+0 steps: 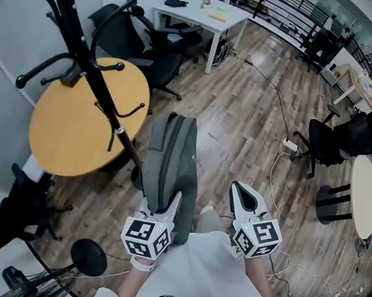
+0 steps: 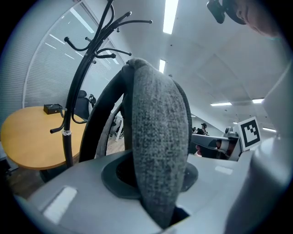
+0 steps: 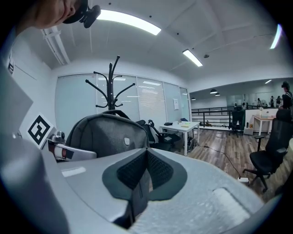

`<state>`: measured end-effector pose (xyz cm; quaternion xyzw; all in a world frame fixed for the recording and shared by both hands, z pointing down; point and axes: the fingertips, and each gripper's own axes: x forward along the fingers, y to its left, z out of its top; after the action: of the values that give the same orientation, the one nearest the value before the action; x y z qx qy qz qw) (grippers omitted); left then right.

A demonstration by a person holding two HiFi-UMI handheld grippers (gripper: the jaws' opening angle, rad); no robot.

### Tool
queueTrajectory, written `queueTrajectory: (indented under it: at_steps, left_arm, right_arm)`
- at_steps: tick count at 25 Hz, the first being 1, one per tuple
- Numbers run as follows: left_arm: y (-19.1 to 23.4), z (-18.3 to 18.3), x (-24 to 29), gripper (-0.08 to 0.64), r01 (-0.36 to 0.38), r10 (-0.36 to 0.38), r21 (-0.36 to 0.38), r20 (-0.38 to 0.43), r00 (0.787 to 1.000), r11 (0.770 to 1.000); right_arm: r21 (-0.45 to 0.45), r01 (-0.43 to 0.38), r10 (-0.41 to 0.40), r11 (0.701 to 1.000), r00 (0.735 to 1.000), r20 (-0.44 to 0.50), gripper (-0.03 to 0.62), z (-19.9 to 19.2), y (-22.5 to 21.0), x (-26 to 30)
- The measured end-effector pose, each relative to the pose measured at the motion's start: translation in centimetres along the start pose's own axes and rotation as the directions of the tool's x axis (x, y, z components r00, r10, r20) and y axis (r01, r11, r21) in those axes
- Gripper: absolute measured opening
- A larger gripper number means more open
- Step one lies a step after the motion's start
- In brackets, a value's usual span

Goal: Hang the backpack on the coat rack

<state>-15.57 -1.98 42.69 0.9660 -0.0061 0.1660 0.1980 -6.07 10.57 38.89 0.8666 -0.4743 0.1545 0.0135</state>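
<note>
- a black coat rack (image 1: 92, 75) is seen at the left, its pole slanting across the head view and its curved hooks spread at the top.
- a round yellow surface (image 1: 66, 130) is placed just behind the rack's pole; a small dark object is seen on it near the pole.
- a grey backpack (image 1: 169, 156) is held up in front of the person, just right of the lower part of the pole and between the rack and the right hand-held gripper; it is hung on none of the hooks.
- the left hand-held gripper (image 1: 169, 207) is clamped on the backpack's padded strap (image 2: 158, 137), which is pinched between the jaws and arches up over them.
- the right hand-held gripper (image 1: 236, 189) is held just right of the backpack, apart from it; its jaws are pressed together, and nothing can be made out between them.
- a white desk (image 1: 195, 15) with black office chairs (image 1: 160, 60) beside it is seen farther back.
- a cable is run across the wooden floor (image 1: 239, 116) to a white power strip (image 1: 290, 145).
- another black chair (image 1: 326, 145) and a pale round table (image 1: 367, 195) are seen at the far right.
</note>
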Motion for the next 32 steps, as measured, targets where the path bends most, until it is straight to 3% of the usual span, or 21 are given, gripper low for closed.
queueTrajectory:
  at_steps: [8,15,22,27,32]
  left_arm:
    - [1.8,0.8,3.4,0.126,-0.03,0.029,-0.009,-0.024,0.999,1.0]
    - [3.9,2.8,8.2,0.126,-0.1,0.1,-0.015,-0.021,0.995,0.995]
    - [5.5,6.4,15.3,0.126,-0.199,0.2,-0.059,0.016,0.98,0.978]
    - [5.9,9.6,19.5,0.126,-0.288,0.293,-0.083,0.057,0.954,0.954]
    - [6.4,12.4,22.6,0.126,-0.395,0.408,-0.121,0.116,0.906,0.911]
  right_arm:
    - [0.057,-0.001,0.002,0.998,1.0,-0.013,-0.002,-0.3,-3.1,3.2]
    - [0.069,-0.088,0.09,0.994,0.996,-0.017,-0.002,0.2,-6.1,8.9]
    - [0.033,-0.212,0.212,0.977,0.977,-0.011,-0.002,3.9,-11.7,16.3]
    - [0.007,-0.337,0.337,0.941,0.941,-0.016,-0.002,6.4,-14.4,21.3]
    - [-0.027,-0.455,0.454,0.89,0.891,-0.02,-0.002,9.0,-16.8,26.1]
